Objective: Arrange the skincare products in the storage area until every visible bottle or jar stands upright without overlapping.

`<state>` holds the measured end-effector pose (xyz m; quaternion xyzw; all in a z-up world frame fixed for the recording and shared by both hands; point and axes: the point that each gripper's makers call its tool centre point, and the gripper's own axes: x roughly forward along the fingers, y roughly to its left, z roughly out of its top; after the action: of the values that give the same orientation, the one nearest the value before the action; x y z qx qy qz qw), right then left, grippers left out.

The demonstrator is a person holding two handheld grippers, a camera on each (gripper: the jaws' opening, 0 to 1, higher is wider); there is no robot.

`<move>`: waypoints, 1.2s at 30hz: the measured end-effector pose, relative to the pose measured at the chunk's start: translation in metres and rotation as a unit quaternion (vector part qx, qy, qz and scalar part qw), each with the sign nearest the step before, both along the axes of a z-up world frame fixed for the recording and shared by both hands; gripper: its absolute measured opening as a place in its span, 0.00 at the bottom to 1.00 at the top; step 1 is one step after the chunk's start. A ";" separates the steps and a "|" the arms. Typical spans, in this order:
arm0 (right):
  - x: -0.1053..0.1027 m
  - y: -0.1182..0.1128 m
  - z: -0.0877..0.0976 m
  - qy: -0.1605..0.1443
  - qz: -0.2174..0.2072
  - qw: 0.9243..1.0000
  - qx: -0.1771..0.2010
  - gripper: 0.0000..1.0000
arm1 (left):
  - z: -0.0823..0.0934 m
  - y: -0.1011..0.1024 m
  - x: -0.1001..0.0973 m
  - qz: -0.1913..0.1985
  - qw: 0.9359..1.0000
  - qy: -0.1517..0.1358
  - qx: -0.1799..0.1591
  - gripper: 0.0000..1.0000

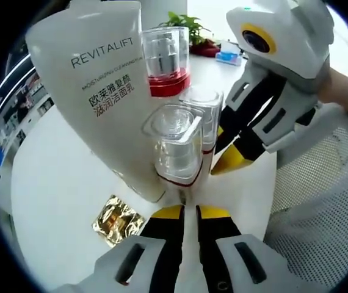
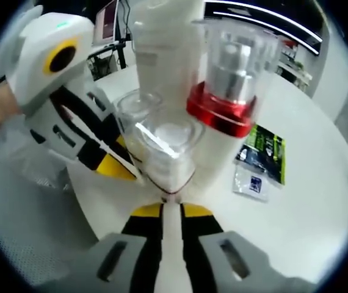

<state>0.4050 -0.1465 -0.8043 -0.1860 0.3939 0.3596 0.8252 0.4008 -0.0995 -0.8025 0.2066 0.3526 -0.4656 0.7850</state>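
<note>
Where the round white table (image 1: 58,183) carries the skincare products, both grippers meet at one tight group; the left gripper (image 1: 184,210) has its yellow-tipped jaws almost together, with only a thin slit between them, just below a clear-capped bottle (image 1: 177,146), and I cannot tell if they pinch its base. Behind it stands a second clear-capped bottle (image 1: 204,116), and further a pump bottle with a red collar (image 1: 166,58); a big white REVITALIFT tube (image 1: 97,91) stands upright, touching the group on its side. The right gripper (image 2: 169,209) shows the same narrow slit, its jaws close under a clear bottle (image 2: 165,146); the red-collared one (image 2: 226,79) rises beside it. A gold foil sachet (image 1: 116,218) lies flat on the table; a green sachet (image 2: 261,160) lies well apart.
</note>
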 end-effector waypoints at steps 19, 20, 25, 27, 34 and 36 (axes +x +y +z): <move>-0.004 -0.003 0.001 -0.002 0.006 1.000 -0.006 0.12 | 0.005 0.004 0.001 0.004 1.000 -0.007 0.002 0.04; -0.004 -0.003 0.001 -0.002 0.005 1.000 -0.005 0.12 | 0.006 0.005 0.001 0.004 1.000 -0.008 0.002 0.04; -0.005 -0.003 0.003 -0.001 0.003 1.000 0.007 0.14 | 0.010 0.009 0.000 0.008 1.000 -0.012 0.003 0.05; -0.007 -0.004 0.004 0.000 0.003 1.000 0.007 0.15 | 0.012 0.011 -0.001 0.009 1.000 -0.014 0.003 0.05; -0.006 -0.009 0.012 -0.007 -0.003 1.000 0.012 0.19 | 0.018 0.019 0.002 0.015 1.000 -0.023 0.003 0.07; -0.006 -0.010 0.014 -0.009 -0.003 1.000 0.011 0.20 | 0.019 0.021 0.003 0.015 1.000 -0.024 0.005 0.07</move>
<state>0.3988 -0.1562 -0.7905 -0.1788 0.3832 0.3598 0.8317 0.4037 -0.0787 -0.7838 0.2164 0.3392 -0.4464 0.7992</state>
